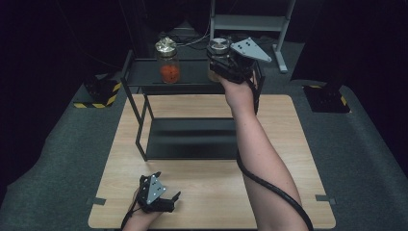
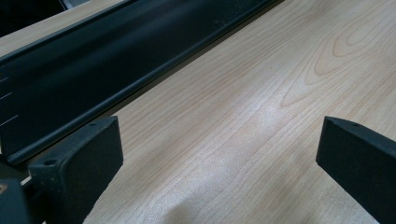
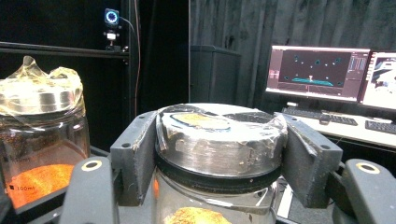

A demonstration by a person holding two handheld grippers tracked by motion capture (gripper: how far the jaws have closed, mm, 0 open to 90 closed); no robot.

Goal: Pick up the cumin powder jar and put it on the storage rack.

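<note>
On the top shelf: right gripper point(image 3: 219, 158) clamps the lid of a glass jar point(image 3: 219, 140), jaws pressed on either side.
Neighbour at nine o'clock: second jar point(image 1: 169, 60) with orange powder, near.
Table's near edge, seven o'clock: left gripper point(image 1: 161, 197), jaws wide, nothing between.
Rack point(image 1: 144, 72): black, on the wooden table point(image 1: 288, 144).

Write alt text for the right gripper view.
The right gripper clamps its two black jaws on the silver lid of a glass jar with yellow powder inside. A second jar with orange powder stands to its left, and lit monitors glow behind.
</note>
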